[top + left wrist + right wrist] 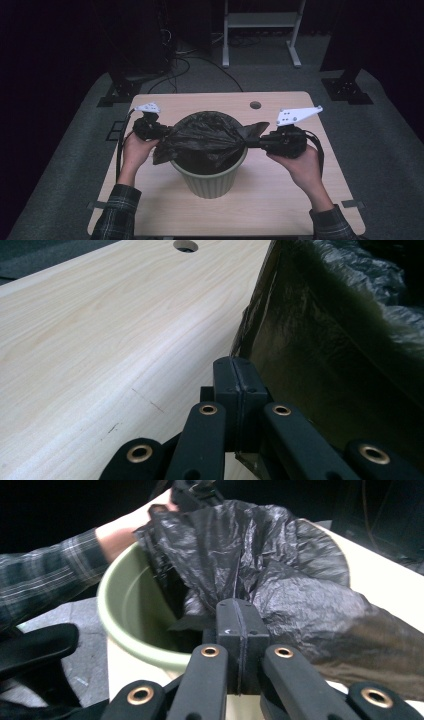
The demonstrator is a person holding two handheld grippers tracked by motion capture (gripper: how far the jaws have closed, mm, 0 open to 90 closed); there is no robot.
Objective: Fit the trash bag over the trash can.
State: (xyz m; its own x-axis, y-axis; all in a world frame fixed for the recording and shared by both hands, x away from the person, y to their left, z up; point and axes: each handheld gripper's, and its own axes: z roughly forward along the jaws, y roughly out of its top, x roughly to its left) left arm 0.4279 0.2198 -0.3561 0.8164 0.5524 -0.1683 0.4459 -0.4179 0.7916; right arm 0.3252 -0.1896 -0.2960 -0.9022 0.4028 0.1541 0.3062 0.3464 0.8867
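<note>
The black two-jaw left gripper (159,134) sits at nine o'clock, its jaws pressed together, held level in the left hand (136,149). At three o'clock the black two-jaw right gripper (260,141) mirrors it, jaws clamped tight, gripped by the right hand (299,162), both plaid-sleeved forearms angling outward.

The table (280,200) is a light wood top with rounded corners, standing on a grey carpet floor (385,150). A round cable hole (255,105) is cut through the top near its far edge, beyond and between the two grippers. One thing stands directly on the table: a pale green bin (210,182), upright, about mid-table, between the left gripper (162,131) and the right gripper (257,142), its rim just below their level. In the left gripper view the bare wood (100,340) stretches away to the left of the jaws, with a few small dark marks (150,402) just beside them, and the hole (185,245) lies far ahead.
</note>
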